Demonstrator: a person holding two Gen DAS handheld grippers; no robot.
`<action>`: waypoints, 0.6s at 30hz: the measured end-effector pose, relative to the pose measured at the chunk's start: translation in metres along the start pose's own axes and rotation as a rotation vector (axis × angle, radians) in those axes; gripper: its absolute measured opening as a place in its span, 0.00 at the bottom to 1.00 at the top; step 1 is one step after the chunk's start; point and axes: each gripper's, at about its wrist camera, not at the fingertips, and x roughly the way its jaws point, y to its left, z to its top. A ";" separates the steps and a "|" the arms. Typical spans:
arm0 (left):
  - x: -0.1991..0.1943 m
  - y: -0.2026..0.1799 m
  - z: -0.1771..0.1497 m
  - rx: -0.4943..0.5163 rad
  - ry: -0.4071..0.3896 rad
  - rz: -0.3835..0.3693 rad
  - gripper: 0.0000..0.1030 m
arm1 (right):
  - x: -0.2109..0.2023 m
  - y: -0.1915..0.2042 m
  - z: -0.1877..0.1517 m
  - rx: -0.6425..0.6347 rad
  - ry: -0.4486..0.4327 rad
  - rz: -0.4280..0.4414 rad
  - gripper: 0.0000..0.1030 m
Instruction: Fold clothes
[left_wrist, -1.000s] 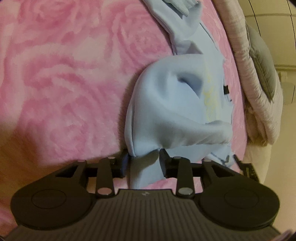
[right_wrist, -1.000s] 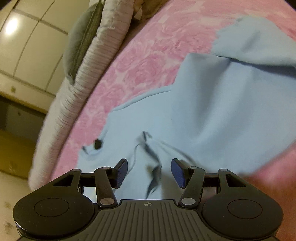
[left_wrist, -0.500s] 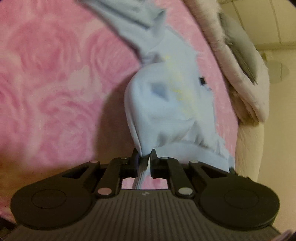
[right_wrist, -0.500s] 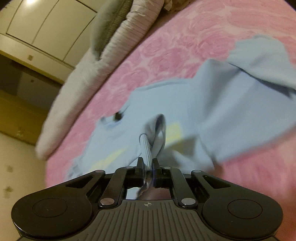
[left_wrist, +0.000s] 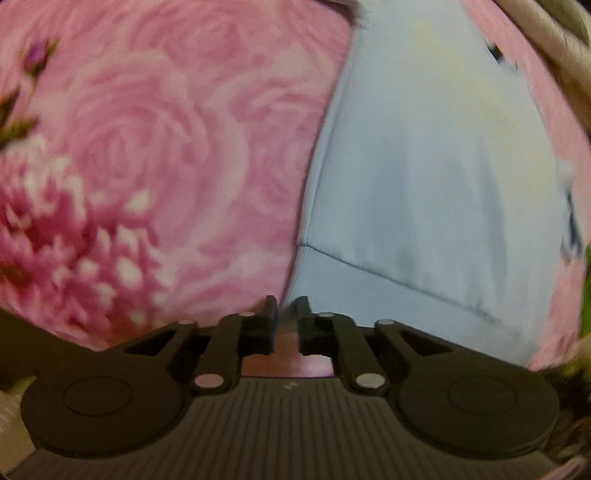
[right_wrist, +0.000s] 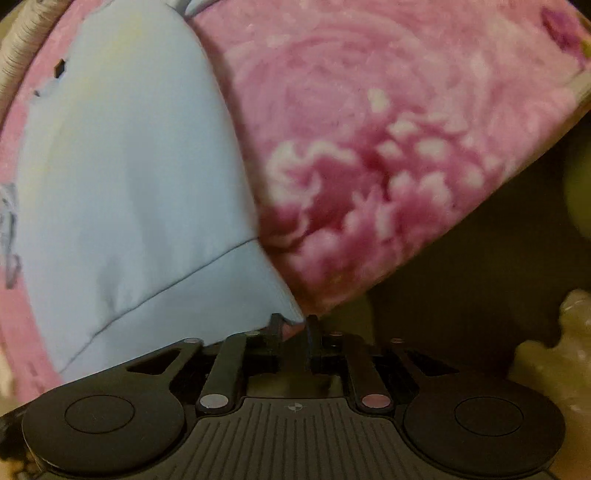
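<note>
While it lay stretched lengthwise on the pink rose-patterned plush blanket (left_wrist: 155, 147), the pale blue knit sweatshirt with a ribbed hem band (left_wrist: 424, 184) was held at its two near hem corners. The left gripper (left_wrist: 287, 310) was pressed nearly together, pinching the left corner of the band. The right gripper (right_wrist: 294, 325) had the right corner between its jaws, which were opening, so that grip looked less sure. Judging by this, the step in hand was pulling the garment flat before a fold; the next move would call for a firm hold on both corners. The blanket's edge (right_wrist: 461, 221) ran close to the right gripper, dark space beyond it, while open blanket lay to the left.
</note>
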 end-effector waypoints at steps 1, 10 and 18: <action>-0.005 -0.006 0.003 0.043 -0.025 0.027 0.07 | -0.003 0.005 0.001 -0.021 -0.016 -0.027 0.25; -0.024 -0.061 0.071 0.438 -0.296 0.237 0.31 | -0.052 0.056 0.053 -0.133 -0.446 -0.143 0.33; 0.012 -0.090 0.155 0.737 -0.453 0.406 0.34 | -0.021 0.052 0.117 0.108 -0.432 -0.039 0.38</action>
